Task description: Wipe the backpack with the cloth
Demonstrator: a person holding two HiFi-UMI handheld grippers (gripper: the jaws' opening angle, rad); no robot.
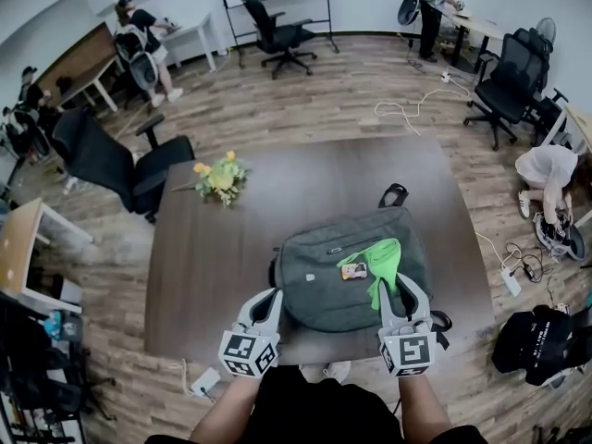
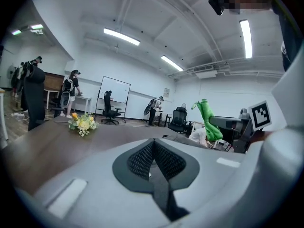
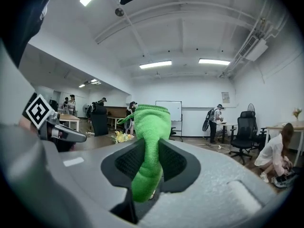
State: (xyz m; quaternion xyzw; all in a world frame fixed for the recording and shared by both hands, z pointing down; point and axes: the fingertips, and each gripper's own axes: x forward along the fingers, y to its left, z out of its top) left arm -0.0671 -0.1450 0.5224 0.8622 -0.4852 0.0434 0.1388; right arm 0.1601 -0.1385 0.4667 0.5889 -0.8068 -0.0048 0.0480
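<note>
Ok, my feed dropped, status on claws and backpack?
Right claw shut on green cloth, over backpack. Left claw shut, empty, at its near-left edge. Flowers stand well apart.

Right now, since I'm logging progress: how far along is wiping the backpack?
Done: the right tongs are shut on the green cloth. In hand: the cloth lies on the grey backpack; the left tongs are shut and empty by its edge. Left: the wiping itself; no wiped patch shows.
</note>
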